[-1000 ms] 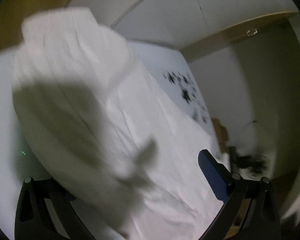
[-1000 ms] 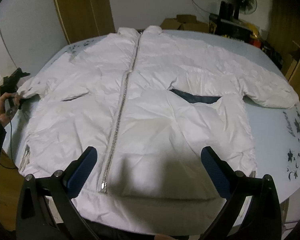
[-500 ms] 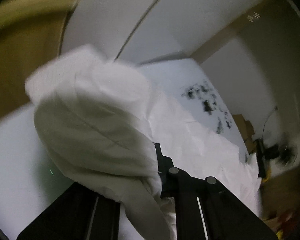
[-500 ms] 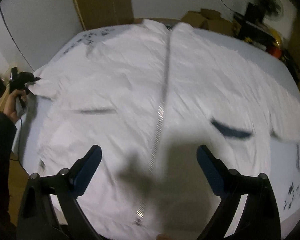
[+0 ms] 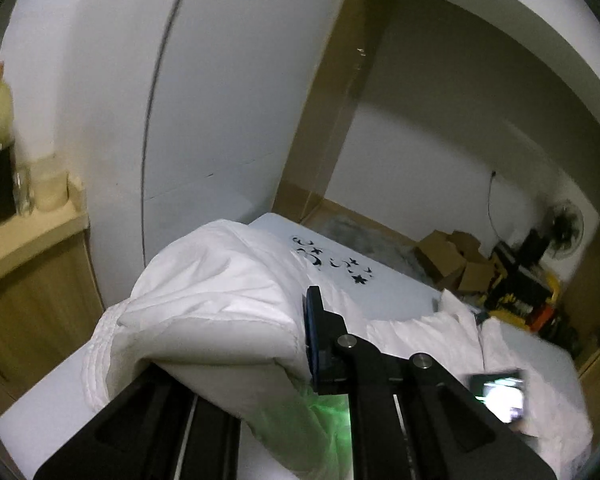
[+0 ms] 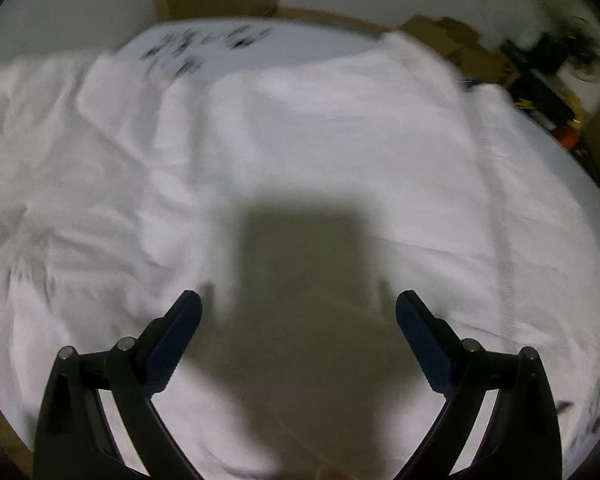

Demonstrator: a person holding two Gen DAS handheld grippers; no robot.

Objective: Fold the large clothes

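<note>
A large white padded jacket lies spread over the white table. In the left wrist view my left gripper is shut on the jacket's sleeve end, which bunches over the left finger and hides it. The rest of the jacket runs off to the right. In the right wrist view my right gripper is open and empty, held just above the jacket's body, and throws a dark shadow on it. The view is blurred by motion.
The white table has black star prints. A wooden counter with a bottle stands at the left. Cardboard boxes, a fan and clutter sit at the far right. Walls stand close behind the table.
My left gripper has closed on the sleeve end and lifted it. My right gripper has moved forward and down over the jacket, staying open.
</note>
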